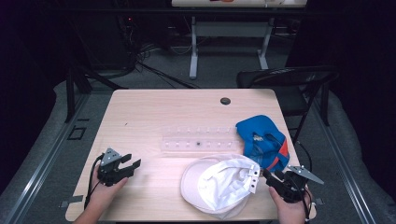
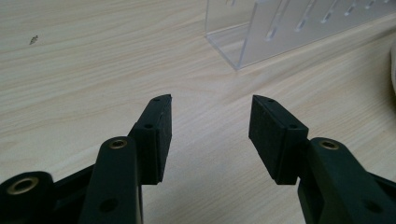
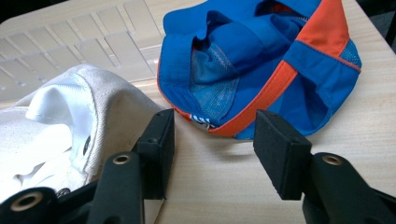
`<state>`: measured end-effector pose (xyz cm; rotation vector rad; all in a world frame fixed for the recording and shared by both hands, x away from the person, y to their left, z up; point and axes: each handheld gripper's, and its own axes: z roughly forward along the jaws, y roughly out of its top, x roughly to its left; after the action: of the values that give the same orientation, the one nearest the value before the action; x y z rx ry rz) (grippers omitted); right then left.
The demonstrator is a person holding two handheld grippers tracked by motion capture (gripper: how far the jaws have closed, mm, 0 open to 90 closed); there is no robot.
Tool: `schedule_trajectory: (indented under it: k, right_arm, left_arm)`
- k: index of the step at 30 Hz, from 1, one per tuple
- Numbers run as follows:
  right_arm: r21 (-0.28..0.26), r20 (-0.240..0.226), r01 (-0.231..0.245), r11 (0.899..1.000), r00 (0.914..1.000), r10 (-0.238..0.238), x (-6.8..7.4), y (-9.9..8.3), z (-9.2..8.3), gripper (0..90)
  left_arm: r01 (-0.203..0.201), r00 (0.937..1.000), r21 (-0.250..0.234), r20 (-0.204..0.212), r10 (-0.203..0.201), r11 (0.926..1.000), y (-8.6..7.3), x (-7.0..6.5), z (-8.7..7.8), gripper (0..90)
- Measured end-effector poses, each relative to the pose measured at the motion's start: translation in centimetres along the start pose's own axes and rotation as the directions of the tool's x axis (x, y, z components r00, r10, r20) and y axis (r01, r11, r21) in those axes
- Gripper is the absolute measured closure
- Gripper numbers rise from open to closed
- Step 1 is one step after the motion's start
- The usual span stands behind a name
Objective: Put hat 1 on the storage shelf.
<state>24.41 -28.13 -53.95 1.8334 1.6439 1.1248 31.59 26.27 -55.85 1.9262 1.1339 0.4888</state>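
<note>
A white cap (image 1: 219, 184) lies upside down at the table's near edge, right of centre. A blue and orange cap (image 1: 261, 142) lies upside down just behind it to the right. My right gripper (image 1: 273, 177) is open beside the white cap's back strap, with nothing between its jaws. In the right gripper view the open gripper (image 3: 212, 144) faces the blue cap (image 3: 261, 70), and the white cap (image 3: 70, 126) touches its left jaw. My left gripper (image 1: 132, 162) is open over bare table at the near left, and its jaws (image 2: 210, 135) hold nothing.
A clear plastic rack (image 1: 198, 140) with slots lies across the middle of the wooden table (image 1: 154, 112); its corner (image 2: 261, 37) is ahead of my left gripper. A dark round grommet (image 1: 225, 101) sits near the far edge. A black chair (image 1: 289, 84) stands behind the table's right corner.
</note>
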Motion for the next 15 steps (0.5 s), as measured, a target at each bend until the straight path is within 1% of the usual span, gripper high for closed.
schedule_trajectory:
  k: [2, 3, 4, 6, 7, 8, 11, 12, 13, 14, 15]
  right_arm:
    - [0.018, -0.011, -0.006, 1.0, 0.9999, 0.007, 0.1, 0.1, 0.0, 47.1]
    - [0.03, -0.007, -0.003, 1.0, 1.0, 0.004, 0.1, 0.3, -0.1, 47.1]
    - [0.03, -0.007, -0.003, 1.0, 1.0, 0.004, 0.1, 0.3, -0.1, 47.1]
    - [0.039, -0.016, -0.01, 0.999, 0.9998, 0.01, 0.5, 1.0, -0.7, 47.2]
    - [0.039, -0.016, -0.01, 0.999, 0.9998, 0.01, 0.5, 1.0, -0.7, 47.2]
    - [0.046, -0.027, -0.028, 0.999, 0.9992, 0.03, 0.7, 1.6, -1.2, 48.1]
    - [0.081, -0.056, -0.039, 0.996, 0.9975, 0.044, 1.0, 2.5, -1.7, 48.1]
    - [0.111, -0.072, -0.035, 0.993, 0.9965, 0.043, 1.0, 2.8, -1.8, 48.1]
    - [0.111, -0.072, -0.035, 0.993, 0.9965, 0.043, 1.0, 2.8, -1.8, 48.1]
    - [0.145, -0.094, -0.035, 0.989, 0.9944, 0.049, 1.2, 3.4, -2.0, 48.1]
    - [0.154, -0.094, -0.029, 0.988, 0.9946, 0.044, 1.3, 3.6, -2.0, 48.1]
  left_arm:
    - [0.0, 1.0, 0.001, 0.001, 0.0, 1.0, 0.0, 0.0, 0.0, 49.0]
    - [0.001, 1.0, 0.003, 0.002, -0.001, 1.0, 0.0, 0.0, 0.0, 48.9]
    - [0.002, 1.0, 0.005, 0.004, -0.002, 1.0, 0.0, 0.0, 0.0, 48.9]
    - [-0.005, 1.0, 0.011, 0.005, 0.005, 0.9999, 0.0, -0.1, -0.1, 48.5]
    - [-0.006, 1.0, 0.01, 0.003, 0.006, 0.9999, 0.0, -0.1, 0.0, 48.5]
    - [-0.004, 1.0, 0.007, 0.005, 0.004, 1.0, 0.0, -0.2, 0.0, 48.1]
    - [-0.023, 0.9997, 0.014, 0.006, 0.023, 0.9996, 0.0, -0.5, 0.1, 48.0]
    - [-0.023, 0.9997, 0.014, 0.006, 0.023, 0.9996, 0.0, -0.5, 0.1, 48.0]
    - [-0.027, 0.9996, 0.018, 0.009, 0.027, 0.9995, 0.0, -0.5, 0.1, 48.0]
    - [-0.024, 0.9997, 0.022, 0.009, 0.024, 0.9995, 0.0, -0.5, 0.1, 47.8]
    - [-0.028, 0.9996, 0.024, 0.007, 0.028, 0.9993, -0.1, -0.5, 0.1, 47.8]
